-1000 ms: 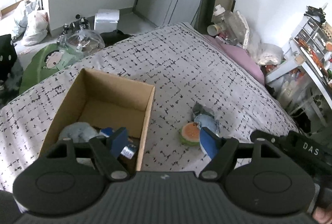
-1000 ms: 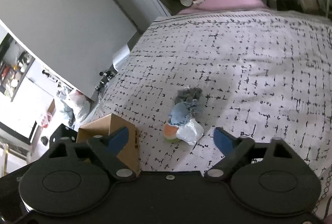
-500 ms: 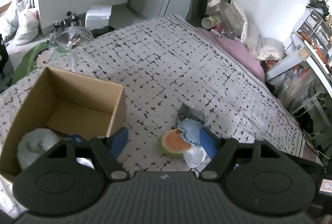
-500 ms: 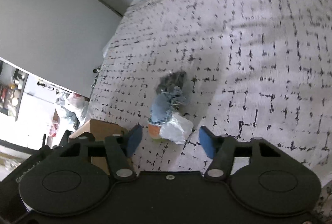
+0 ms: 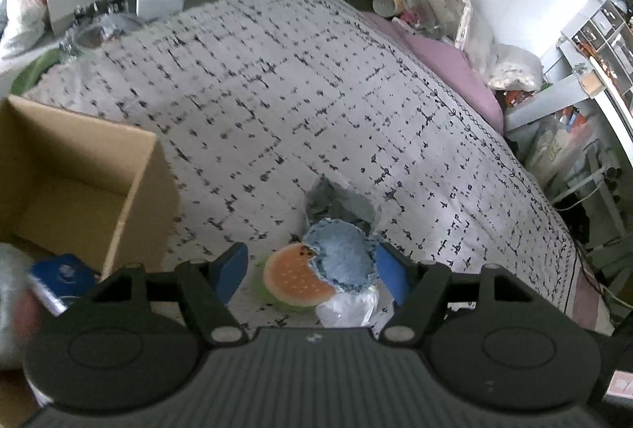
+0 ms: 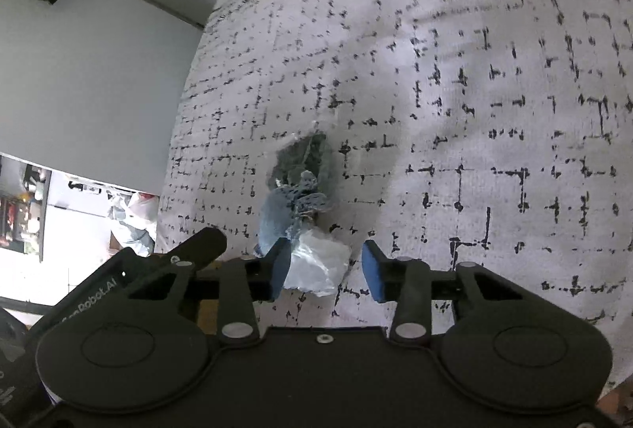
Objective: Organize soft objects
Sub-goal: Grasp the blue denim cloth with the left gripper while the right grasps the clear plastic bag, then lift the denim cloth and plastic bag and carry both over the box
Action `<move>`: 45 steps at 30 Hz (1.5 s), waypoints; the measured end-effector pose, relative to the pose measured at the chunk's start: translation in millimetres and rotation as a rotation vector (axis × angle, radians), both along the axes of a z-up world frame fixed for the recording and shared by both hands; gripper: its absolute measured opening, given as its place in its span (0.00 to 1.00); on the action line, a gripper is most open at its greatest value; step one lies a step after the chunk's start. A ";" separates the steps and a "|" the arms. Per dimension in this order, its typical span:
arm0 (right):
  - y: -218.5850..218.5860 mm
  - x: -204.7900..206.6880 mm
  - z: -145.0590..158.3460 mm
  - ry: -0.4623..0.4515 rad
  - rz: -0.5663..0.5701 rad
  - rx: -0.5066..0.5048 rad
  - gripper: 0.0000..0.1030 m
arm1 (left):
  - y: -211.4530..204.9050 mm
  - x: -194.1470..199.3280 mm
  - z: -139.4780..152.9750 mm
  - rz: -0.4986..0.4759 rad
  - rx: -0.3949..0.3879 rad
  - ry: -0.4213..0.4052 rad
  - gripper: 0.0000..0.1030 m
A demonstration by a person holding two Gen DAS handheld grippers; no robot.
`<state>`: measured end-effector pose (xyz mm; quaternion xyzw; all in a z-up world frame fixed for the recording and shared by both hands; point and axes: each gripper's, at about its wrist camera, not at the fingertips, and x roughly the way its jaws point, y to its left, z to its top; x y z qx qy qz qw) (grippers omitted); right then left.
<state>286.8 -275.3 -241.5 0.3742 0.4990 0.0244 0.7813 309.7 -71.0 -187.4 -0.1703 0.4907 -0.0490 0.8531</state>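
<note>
right wrist view: right gripper [image 6: 322,271] has its jaws closing around a white crumpled bag [image 6: 316,267], the blue pads not yet pressing it. at 12 o'clock of the bag lie a blue denim scrap [image 6: 290,208] and a grey cloth [image 6: 306,155] on the bedspread [image 6: 494,91]. left wrist view: left gripper [image 5: 310,269], jaws apart and narrowing slightly, straddles a watermelon toy [image 5: 294,279] without contact. at 9 o'clock, a cardboard box [image 5: 79,166] already holds some items; four remain outside. box contents are blurred and cut off.
</note>
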 end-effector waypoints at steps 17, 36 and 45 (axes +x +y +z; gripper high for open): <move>19.7 20.0 -25.5 0.073 0.034 0.030 0.44 | -10.2 38.0 -45.9 -0.015 -0.068 0.119 0.33; 36.8 26.6 -24.6 0.063 0.100 -0.089 0.46 | 21.2 30.5 -33.6 0.072 -0.093 0.091 0.22; 31.3 16.4 -7.0 0.017 0.082 -0.084 0.45 | 25.8 8.5 -6.4 0.072 -0.058 0.056 0.22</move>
